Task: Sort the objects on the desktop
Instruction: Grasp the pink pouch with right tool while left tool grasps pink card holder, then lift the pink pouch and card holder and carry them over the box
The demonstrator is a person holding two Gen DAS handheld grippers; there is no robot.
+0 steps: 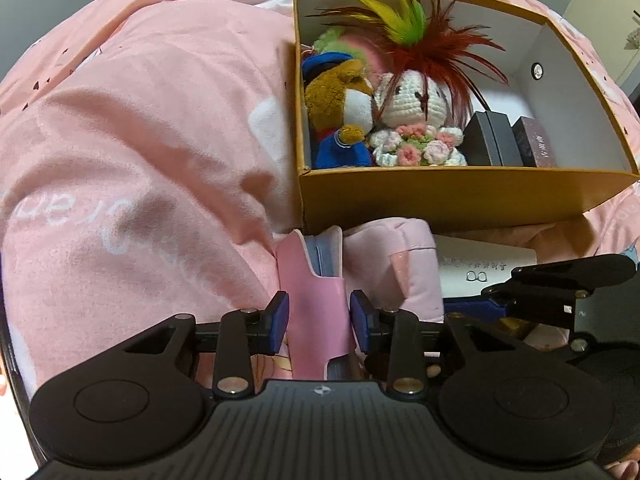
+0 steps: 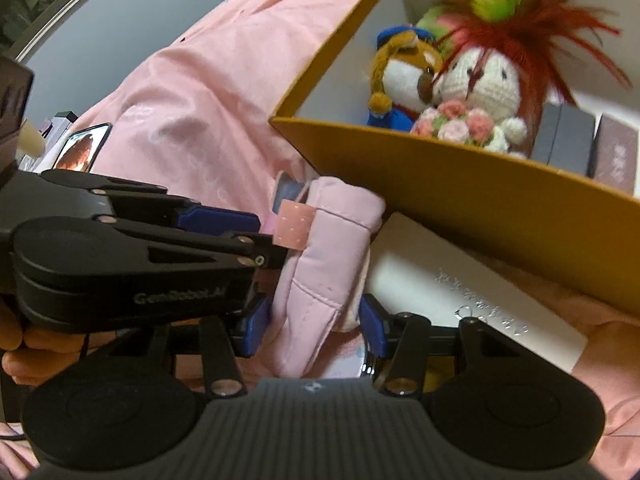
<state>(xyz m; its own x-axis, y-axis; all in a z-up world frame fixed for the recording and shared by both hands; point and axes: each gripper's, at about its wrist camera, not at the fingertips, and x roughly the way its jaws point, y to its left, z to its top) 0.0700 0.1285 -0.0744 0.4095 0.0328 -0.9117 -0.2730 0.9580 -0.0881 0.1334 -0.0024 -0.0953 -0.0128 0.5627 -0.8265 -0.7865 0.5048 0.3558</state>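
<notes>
The left gripper (image 1: 319, 322) has its blue pads clamped on a smooth pink card holder (image 1: 316, 312), just in front of the rigid mustard cardboard box (image 1: 460, 196). The right gripper (image 2: 316, 330) grips a soft quilted pink pouch (image 2: 324, 264) beside that holder, before the box. Inside the box: a crocheted bunny (image 1: 412, 120), a plush bear (image 1: 340, 116), spiky feathers (image 1: 416, 40) and dark boxes (image 1: 492, 140)

Upside-down lettering ending "erCrane" is printed in dark type on the pink bedcover (image 1: 140, 92). "GenRobot.AI" is embossed on the left tongs (image 2: 269, 235). Raised characters on the white card (image 2: 472, 292) are too small to read.
</notes>
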